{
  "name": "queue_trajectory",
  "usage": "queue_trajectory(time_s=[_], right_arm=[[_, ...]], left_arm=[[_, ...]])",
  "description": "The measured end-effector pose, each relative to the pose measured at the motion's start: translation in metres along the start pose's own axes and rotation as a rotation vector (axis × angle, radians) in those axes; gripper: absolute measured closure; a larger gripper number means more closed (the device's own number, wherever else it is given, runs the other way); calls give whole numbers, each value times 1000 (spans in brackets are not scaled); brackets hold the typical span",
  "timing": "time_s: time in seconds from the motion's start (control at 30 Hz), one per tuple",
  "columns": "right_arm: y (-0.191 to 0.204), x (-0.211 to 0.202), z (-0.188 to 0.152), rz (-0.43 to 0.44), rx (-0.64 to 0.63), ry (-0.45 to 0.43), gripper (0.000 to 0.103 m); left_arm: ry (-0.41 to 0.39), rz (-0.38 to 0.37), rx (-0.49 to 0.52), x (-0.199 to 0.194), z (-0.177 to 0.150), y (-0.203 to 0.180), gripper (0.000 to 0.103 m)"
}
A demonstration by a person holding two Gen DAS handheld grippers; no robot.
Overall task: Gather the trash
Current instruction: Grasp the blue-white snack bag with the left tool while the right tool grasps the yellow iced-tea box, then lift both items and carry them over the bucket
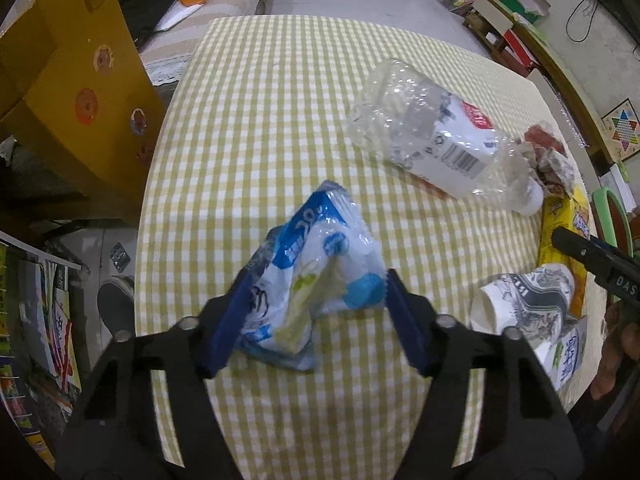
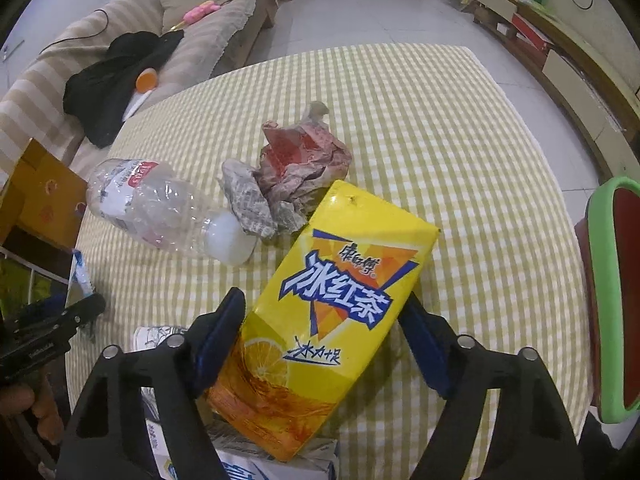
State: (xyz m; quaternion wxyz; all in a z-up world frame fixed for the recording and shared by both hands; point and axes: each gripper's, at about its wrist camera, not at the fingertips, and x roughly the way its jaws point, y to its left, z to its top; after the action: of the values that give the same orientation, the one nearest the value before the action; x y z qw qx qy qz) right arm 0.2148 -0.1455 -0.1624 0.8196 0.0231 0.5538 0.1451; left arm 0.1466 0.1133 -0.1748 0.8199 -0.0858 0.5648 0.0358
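Left gripper (image 1: 308,312) has its blue pads pressed into a crumpled blue-and-white plastic wrapper (image 1: 312,276), glossy and creased, which rests on the yellow-and-white checked tablecloth (image 1: 248,128). Beyond it and to the right a crushed clear plastic bottle (image 1: 432,136) lies on its side, its white cap (image 1: 532,200) toward the right edge, touching a wad of crumpled red-and-grey paper (image 1: 548,156). Nearer the right edge lies a squashed printed paper cup (image 1: 528,300). Much of the cloth at the far side lies bare, and the table's left edge drops to a cardboard box (image 1: 76,92).

Right gripper (image 2: 324,340) straddles a glossy yellow iced-tea carton (image 2: 336,300), a flat-sided rectangular box lying slantwise; the left pad touches its side, while whether the right pad presses it cannot be told. The carton's near end overlaps a white-and-blue carton (image 2: 248,466). A green-rimmed chair (image 2: 604,300) stands at the table's right edge.
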Motion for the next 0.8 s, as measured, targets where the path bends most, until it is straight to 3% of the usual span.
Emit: queue_trajectory(time_s=[0.13, 0.33, 0.8], right_arm=[[-4, -7, -2, -2, -13, -6, 30], [-12, -23, -4, -13, -12, -37, 31], [-14, -77, -11, -1, -22, -130, 31]], left_arm=[[-4, -21, 5, -6, -2, -5, 64], [-22, -52, 5, -18, -3, -13, 71], [-103, -86, 12, -71, -5, -32, 73]])
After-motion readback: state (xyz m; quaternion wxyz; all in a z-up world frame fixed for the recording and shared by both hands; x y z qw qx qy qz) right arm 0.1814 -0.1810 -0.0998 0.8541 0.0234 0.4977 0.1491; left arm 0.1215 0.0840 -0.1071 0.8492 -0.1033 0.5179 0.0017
